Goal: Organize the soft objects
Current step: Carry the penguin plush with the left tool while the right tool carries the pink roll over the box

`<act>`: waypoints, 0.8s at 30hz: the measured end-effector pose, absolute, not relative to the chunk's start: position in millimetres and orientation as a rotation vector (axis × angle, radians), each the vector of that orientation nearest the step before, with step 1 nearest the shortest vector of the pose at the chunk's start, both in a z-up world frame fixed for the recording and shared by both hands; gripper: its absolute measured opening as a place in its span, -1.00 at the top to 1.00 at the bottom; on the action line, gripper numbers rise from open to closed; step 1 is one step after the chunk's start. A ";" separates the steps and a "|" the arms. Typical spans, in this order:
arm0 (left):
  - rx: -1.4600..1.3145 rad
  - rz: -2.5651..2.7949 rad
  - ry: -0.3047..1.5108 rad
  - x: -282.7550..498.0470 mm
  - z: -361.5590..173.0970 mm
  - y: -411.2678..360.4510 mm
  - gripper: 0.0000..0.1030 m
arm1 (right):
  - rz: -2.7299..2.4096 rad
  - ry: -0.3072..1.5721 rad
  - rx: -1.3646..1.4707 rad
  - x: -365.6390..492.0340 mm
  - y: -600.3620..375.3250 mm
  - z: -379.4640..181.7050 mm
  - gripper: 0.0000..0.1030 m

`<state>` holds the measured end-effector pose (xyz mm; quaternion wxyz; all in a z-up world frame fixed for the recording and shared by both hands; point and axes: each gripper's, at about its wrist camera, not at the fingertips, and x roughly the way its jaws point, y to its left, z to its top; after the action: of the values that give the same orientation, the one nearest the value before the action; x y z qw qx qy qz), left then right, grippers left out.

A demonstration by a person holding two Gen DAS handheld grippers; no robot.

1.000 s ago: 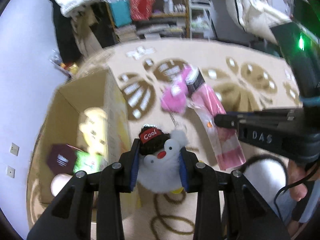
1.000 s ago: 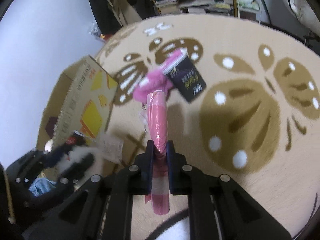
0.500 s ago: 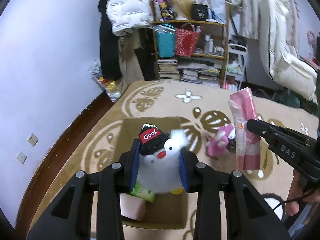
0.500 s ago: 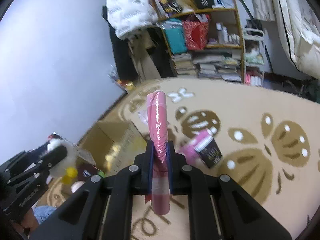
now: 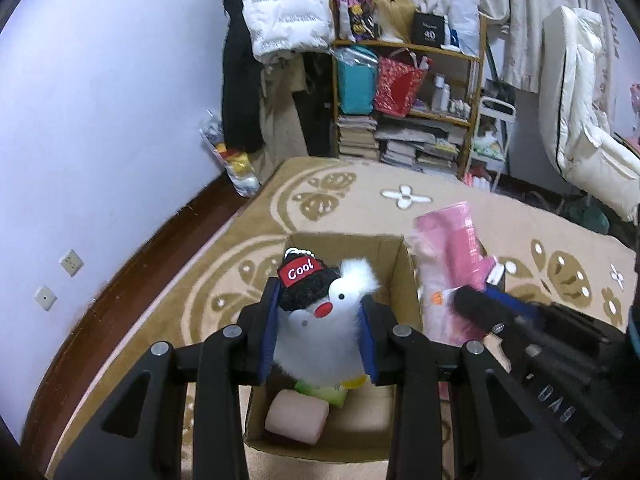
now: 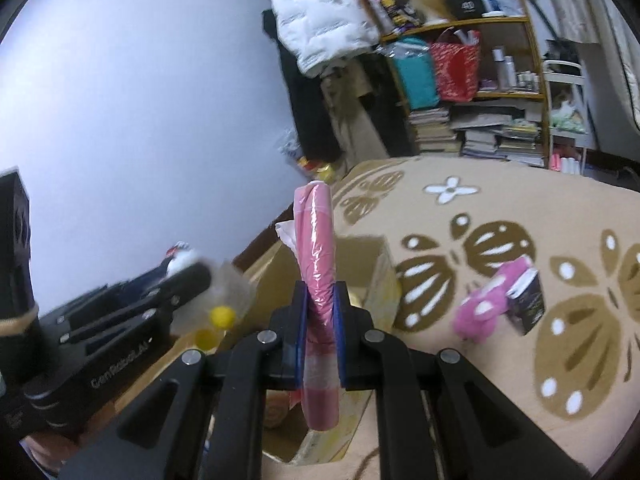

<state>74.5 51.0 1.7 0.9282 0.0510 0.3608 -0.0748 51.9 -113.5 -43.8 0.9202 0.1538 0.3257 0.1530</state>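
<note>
Colours, both wrist views
White plush penguin (image 5: 320, 336) w/ black cap, red "Cool" patch; pink wrapped roll (image 6: 318, 280); beige rug (image 5: 360, 196), brown butterfly motifs.

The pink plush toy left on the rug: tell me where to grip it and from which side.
Grip the pink plush toy across its fluffy body, coming down from above on the end away from the dark box that lies against it. It lies flat on the rug, and its soft body should squash between the jaws.

I see fluffy white pile on the penguin plush (image 5: 320, 332), glossy crinkled plastic film round the pink roll (image 6: 318, 280), matt brown cardboard box (image 5: 404, 268), short-pile woven carpet (image 5: 352, 196).
</note>
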 end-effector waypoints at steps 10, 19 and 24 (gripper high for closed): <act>0.042 -0.108 0.856 86.8 -27.1 60.6 0.36 | 0.331 0.758 0.211 49.6 -69.1 -76.7 0.73; 0.025 -0.048 0.945 98.6 -53.3 72.6 0.34 | 0.309 0.830 0.161 49.0 -56.9 -100.7 0.70; 0.029 -0.016 0.984 102.5 -62.1 75.4 0.32 | 0.301 0.815 0.176 49.6 -61.5 -97.2 0.69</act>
<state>102.5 75.4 -62.1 0.8812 0.0142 0.4724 -0.0078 49.6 -61.5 -97.2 0.9034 0.0853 0.3942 0.1458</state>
